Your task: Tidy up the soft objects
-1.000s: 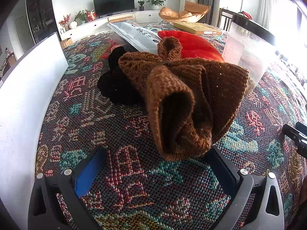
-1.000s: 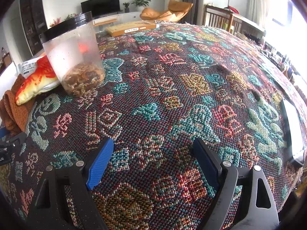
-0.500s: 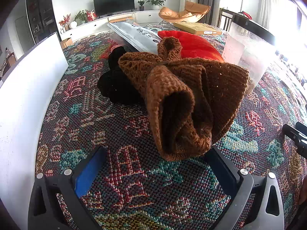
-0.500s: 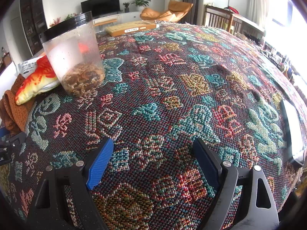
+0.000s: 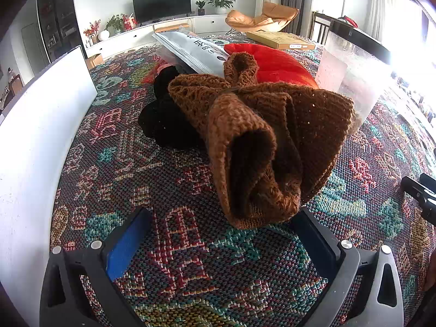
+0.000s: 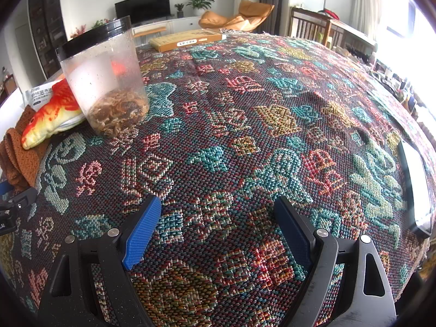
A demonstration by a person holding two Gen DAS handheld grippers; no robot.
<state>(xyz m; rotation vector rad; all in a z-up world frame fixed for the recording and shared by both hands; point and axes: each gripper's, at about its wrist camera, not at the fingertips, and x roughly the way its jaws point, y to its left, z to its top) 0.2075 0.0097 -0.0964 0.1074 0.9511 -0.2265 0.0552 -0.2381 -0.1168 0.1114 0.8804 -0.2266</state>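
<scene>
A brown knitted garment lies bunched on the patterned tablecloth, just ahead of my left gripper, which is open and empty; its near end lies by the right finger. A black soft item lies behind it on the left, a red plush fish behind it. In the right wrist view the fish and the brown garment lie at the far left. My right gripper is open and empty over bare cloth.
A clear plastic jar with a black lid stands beside the fish. A white packet and a flat cardboard box lie further back. A white bin wall rises at the left. A white-edged tray sits at the right.
</scene>
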